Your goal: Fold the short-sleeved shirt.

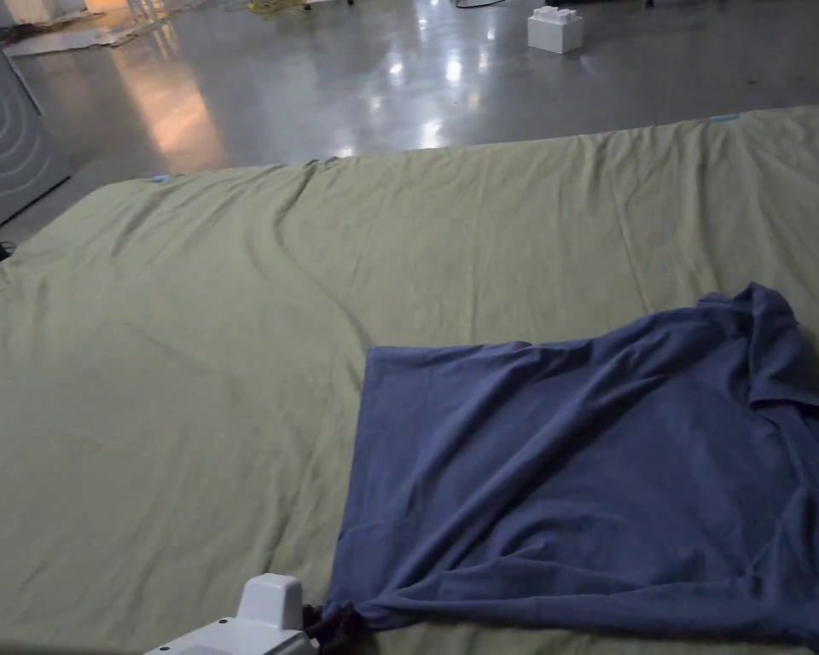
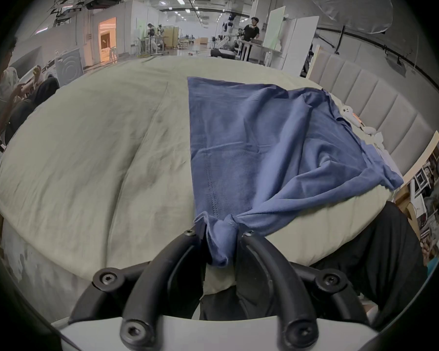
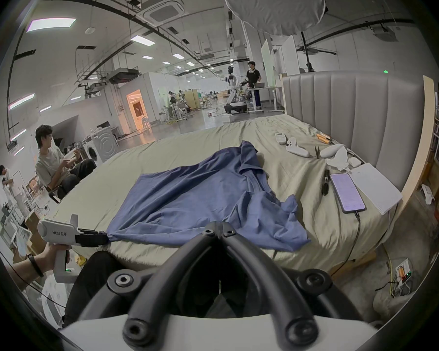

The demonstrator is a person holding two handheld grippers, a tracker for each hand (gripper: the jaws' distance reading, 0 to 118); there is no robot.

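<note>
Shirt point(image 1: 587, 460) first: we see the blue short-sleeved garment spread, rumpled, over the lower right of the head view, lying on the olive-green bed point(image 1: 186, 358). Its bottom hem corner is bunched between the jaws of our left tongs point(image 2: 222, 232), which clamp the cloth at the lower centre of the left gripper view; in the right gripper view the same left tongs sit at the lower left of the frame, pinching that corner at the bed's near edge. Our right tongs point(image 3: 219, 231) have their jaw tips together at the lower centre of their own view, against the shirt's near edge, though we cannot tell whether any cloth is caught between them. A phone point(image 3: 347, 192) lies at the right, beside the padded headboard point(image 3: 352, 118).
</note>
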